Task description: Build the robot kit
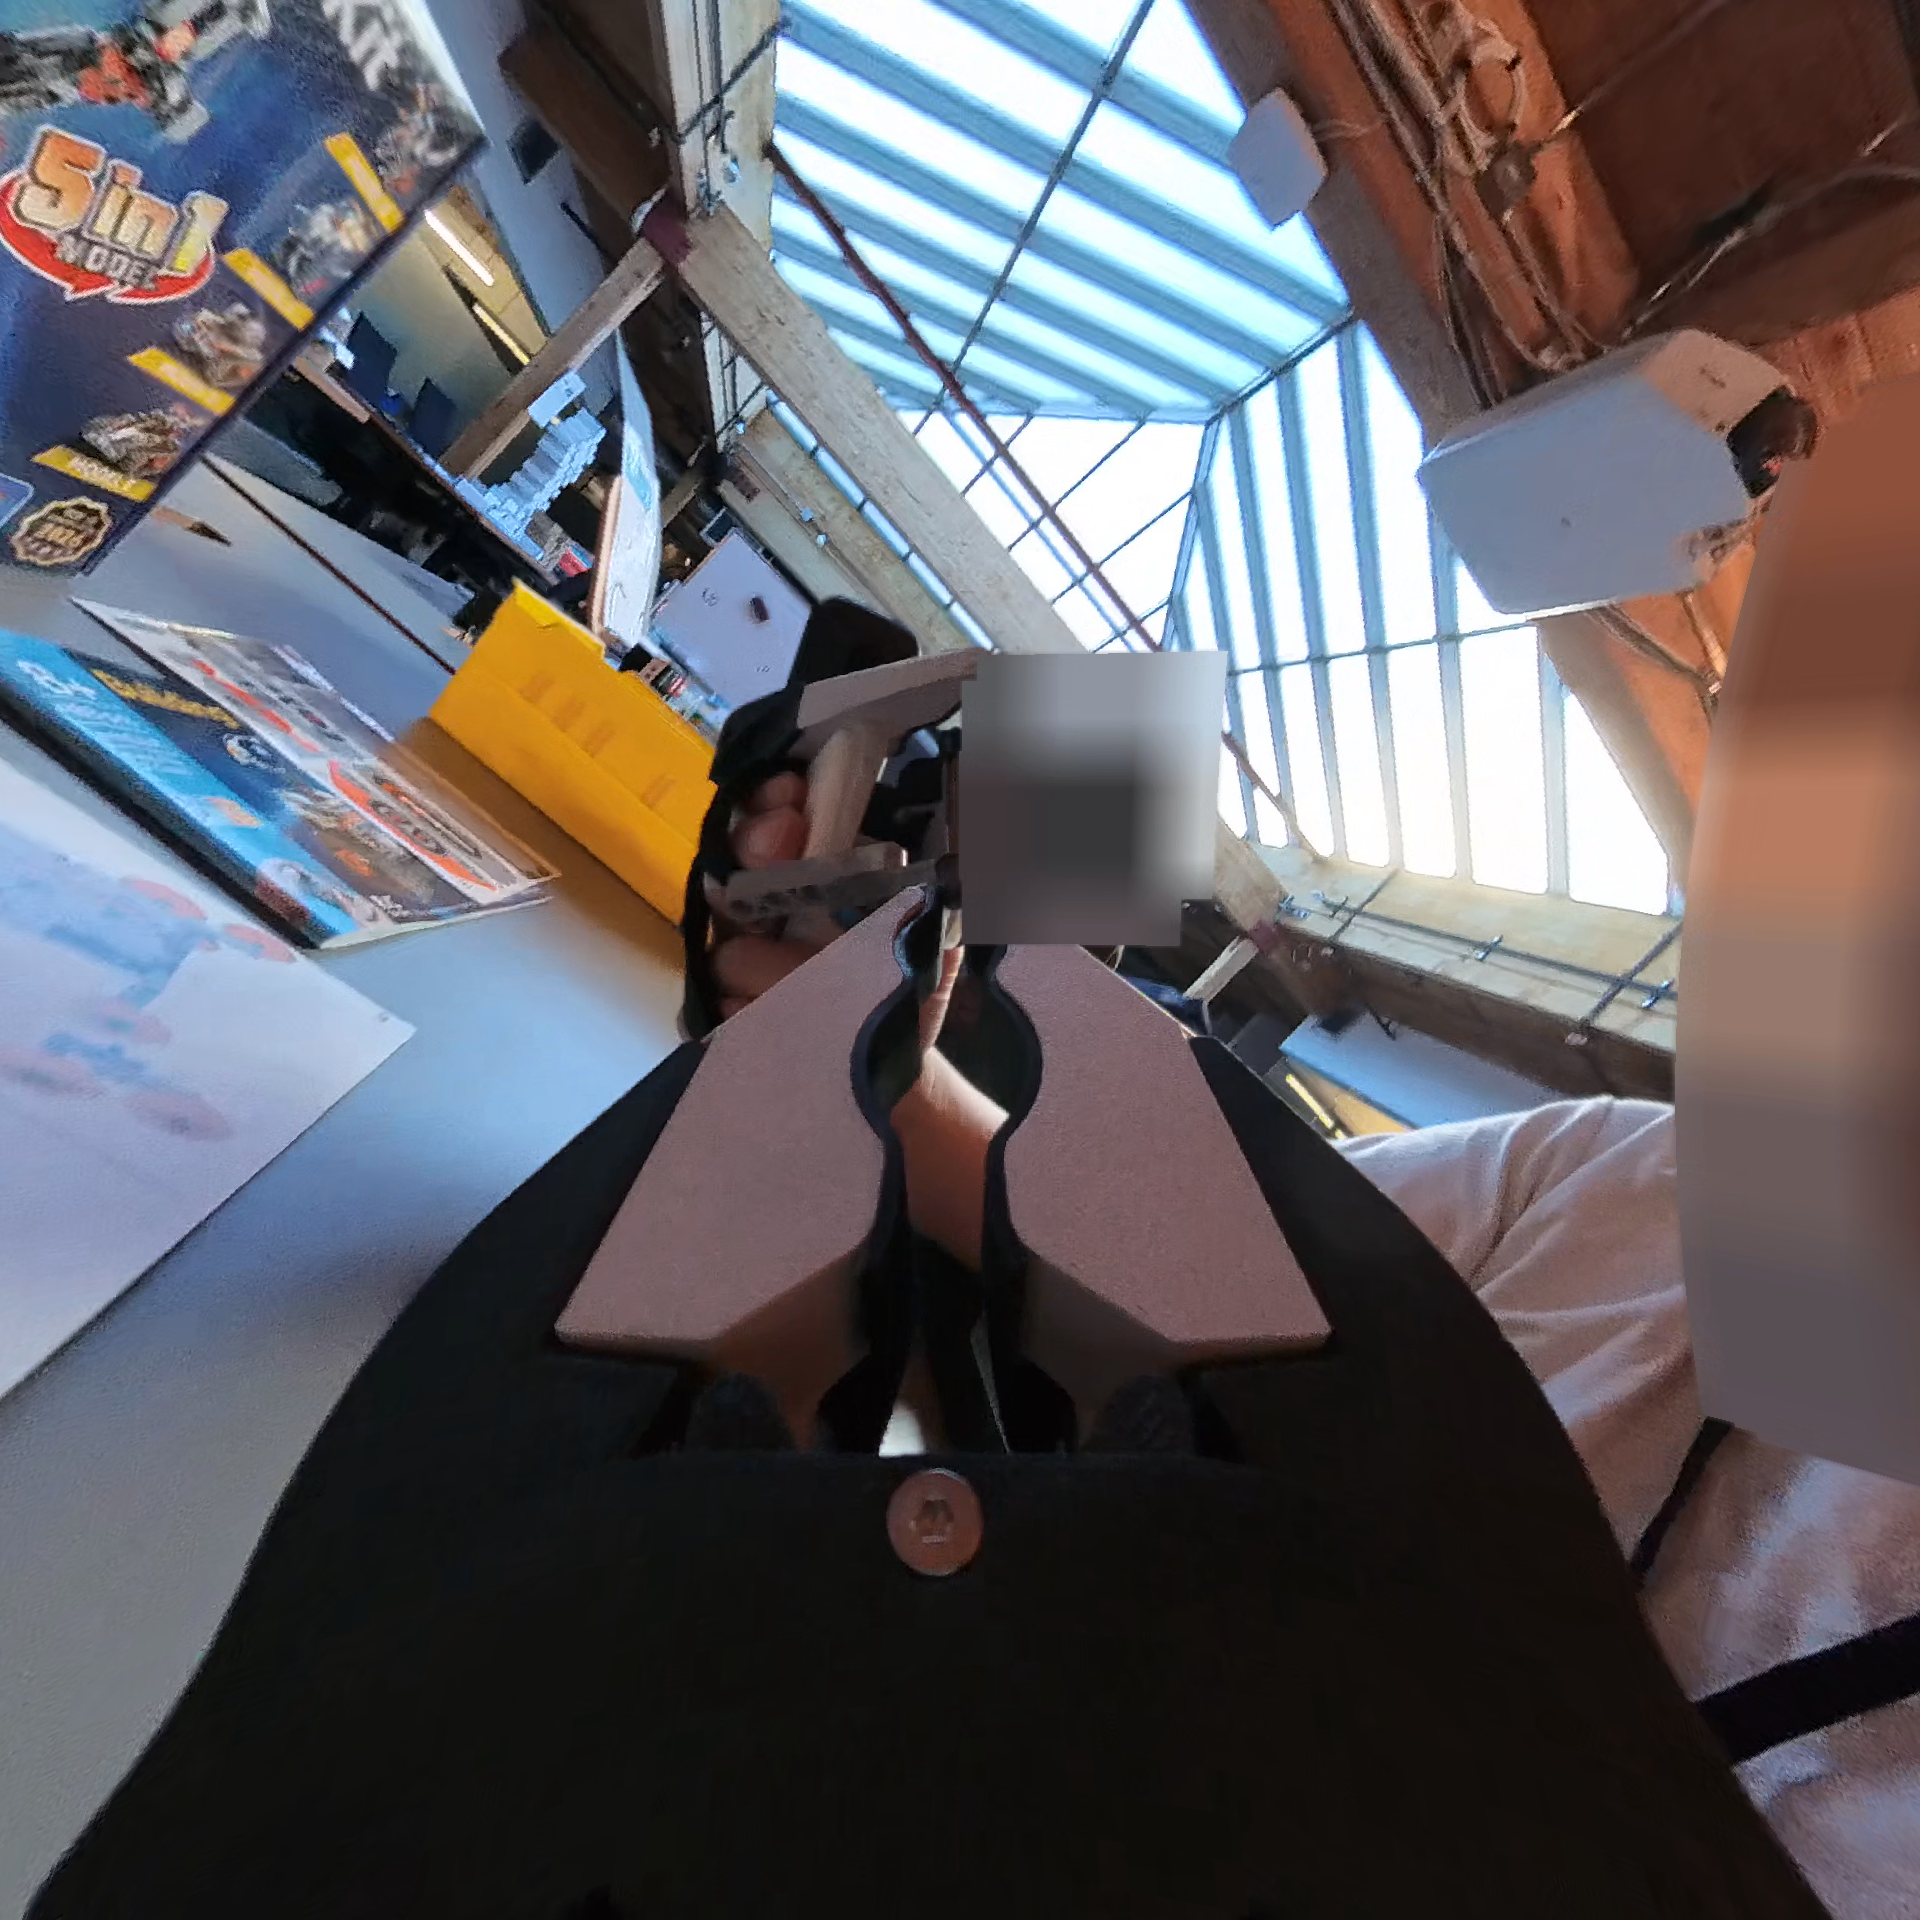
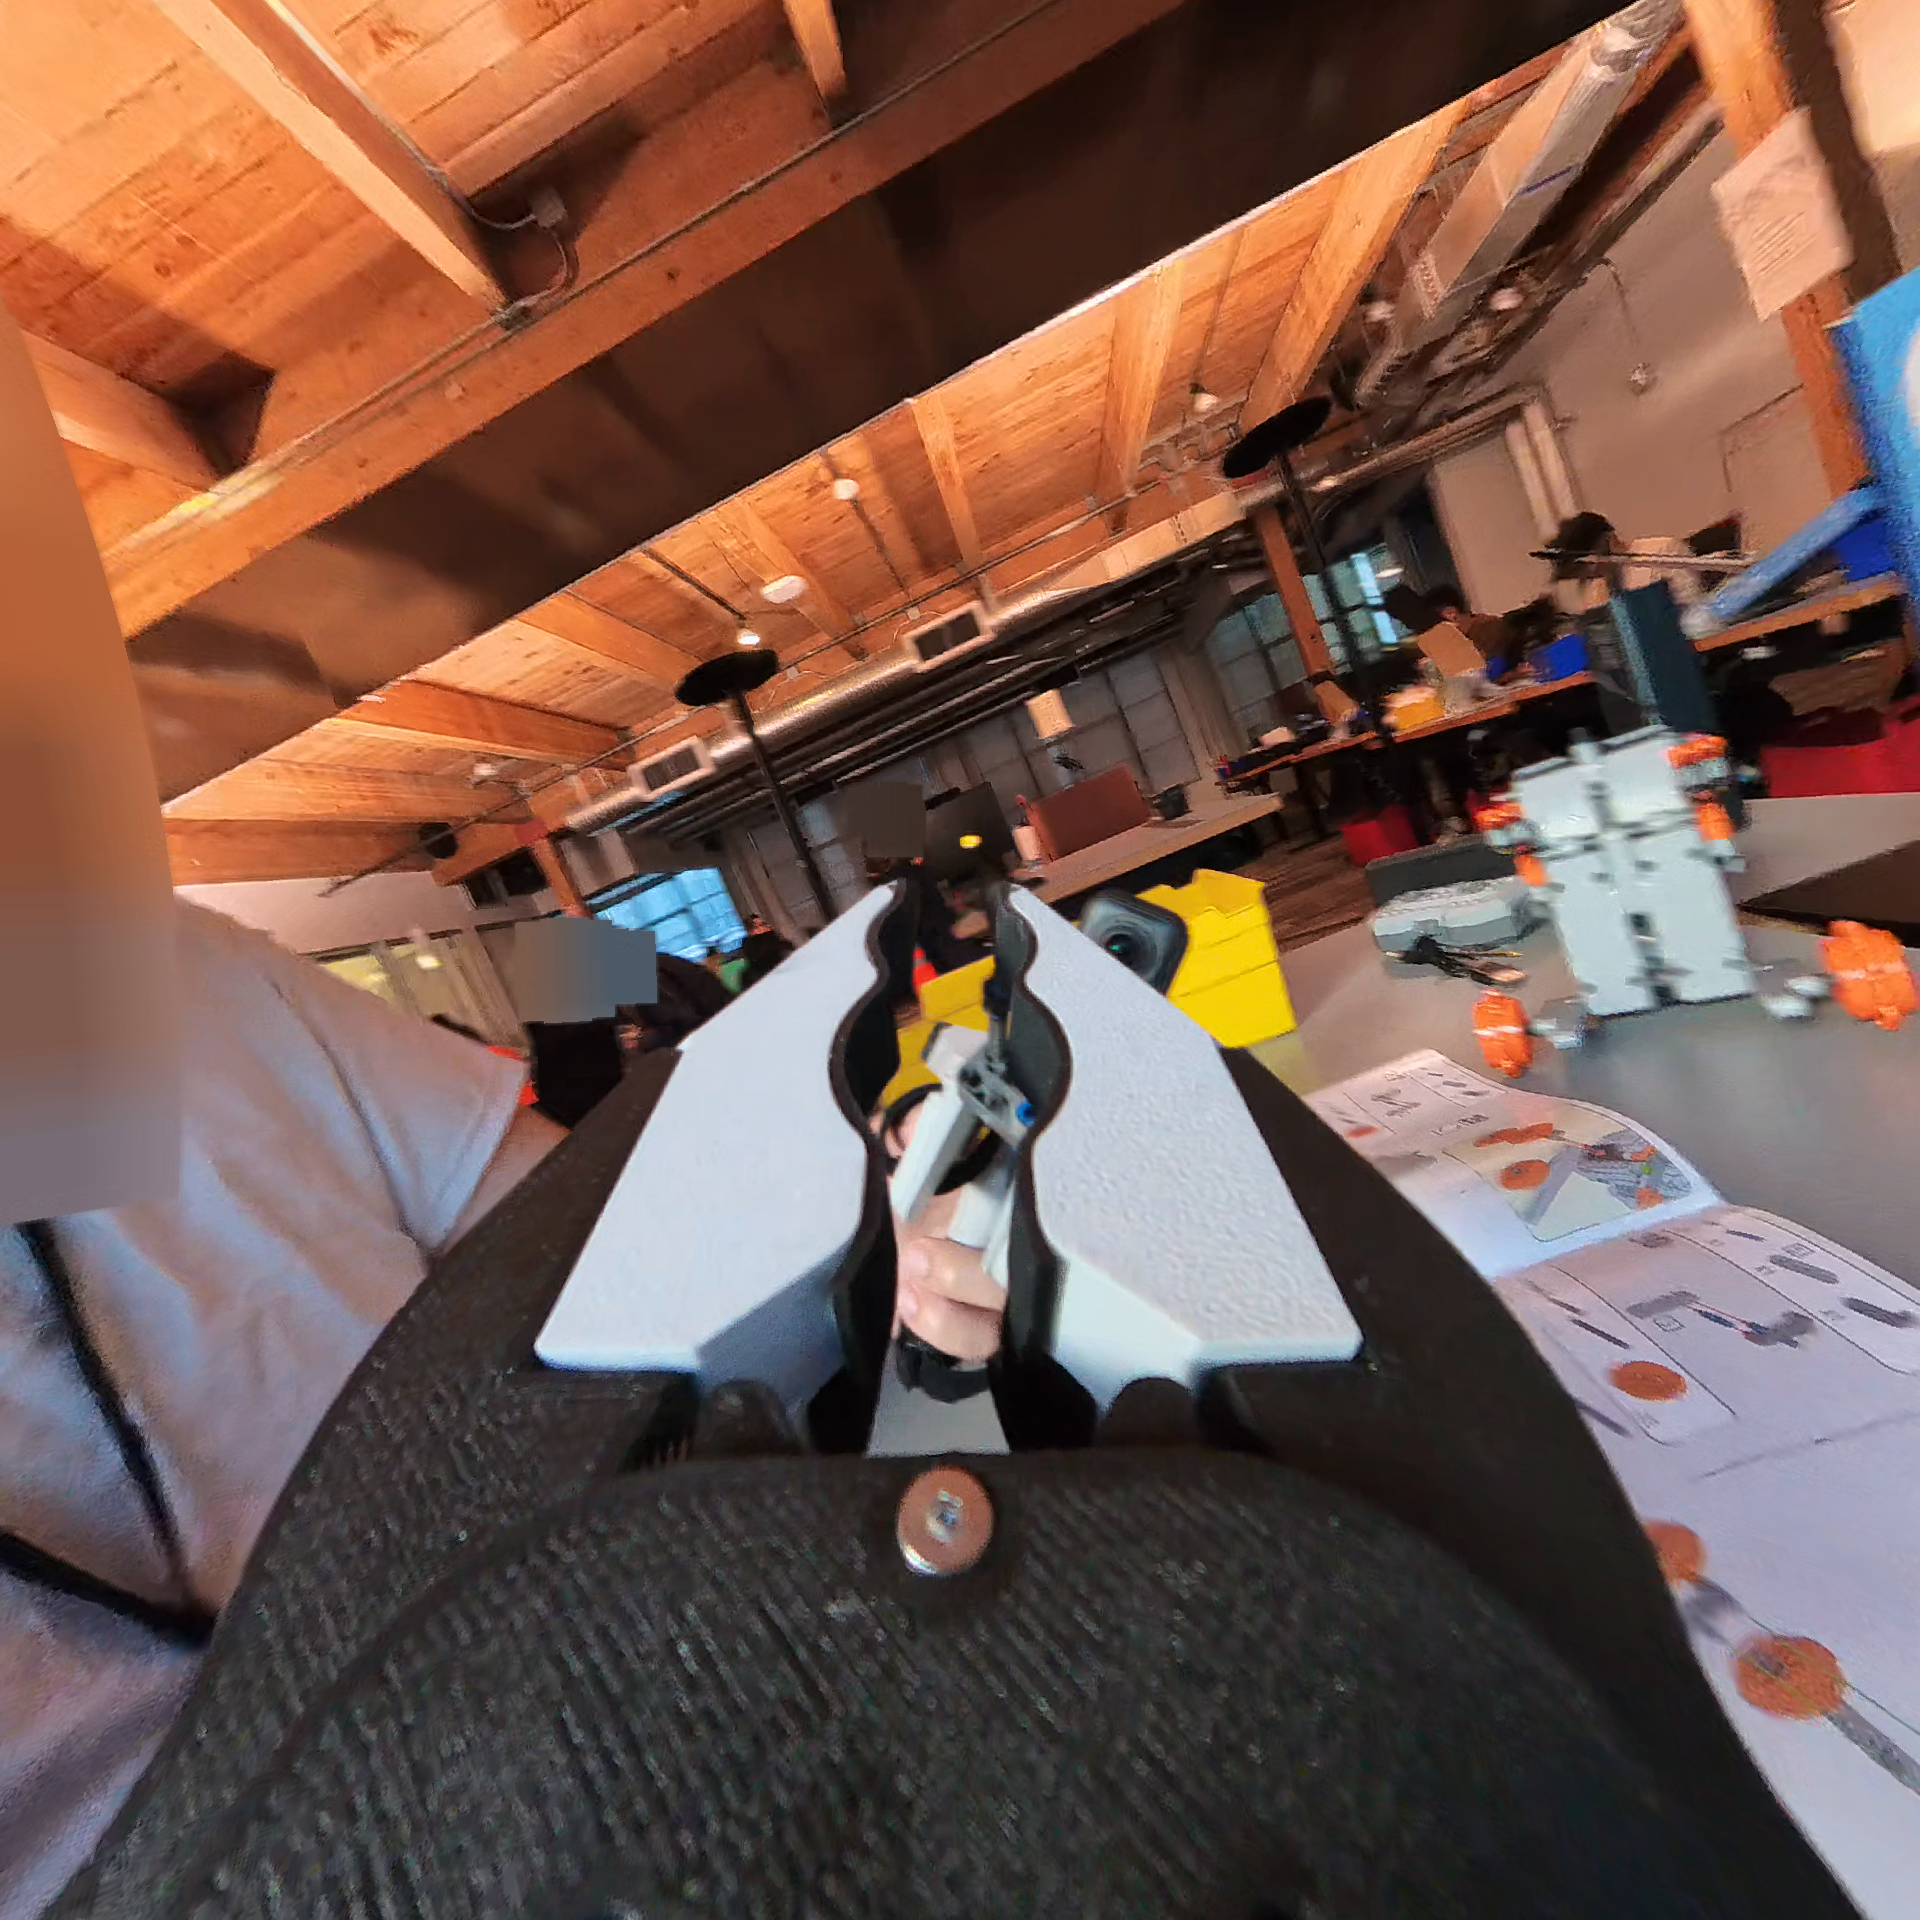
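Both grippers are raised off the counter (image 2: 1714, 1101), facing each other. The left gripper (image 1: 940, 914) has its fingers nearly closed on a small gray pegged beam (image 1: 800, 894). The right gripper (image 2: 951, 904) pinches a thin dark rod (image 2: 1000, 997) joined to a gray beam (image 2: 982, 1091). An open instruction booklet (image 2: 1621, 1278) lies beside a white-and-orange brick model (image 2: 1631, 883).

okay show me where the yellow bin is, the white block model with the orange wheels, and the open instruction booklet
yellow bin (image 1: 582, 748): left wrist view, on its side wall.
white block model (image 2: 1631, 883): right wrist view, on its white body.
instruction booklet (image 2: 1662, 1278): right wrist view, on the open page near the fold.
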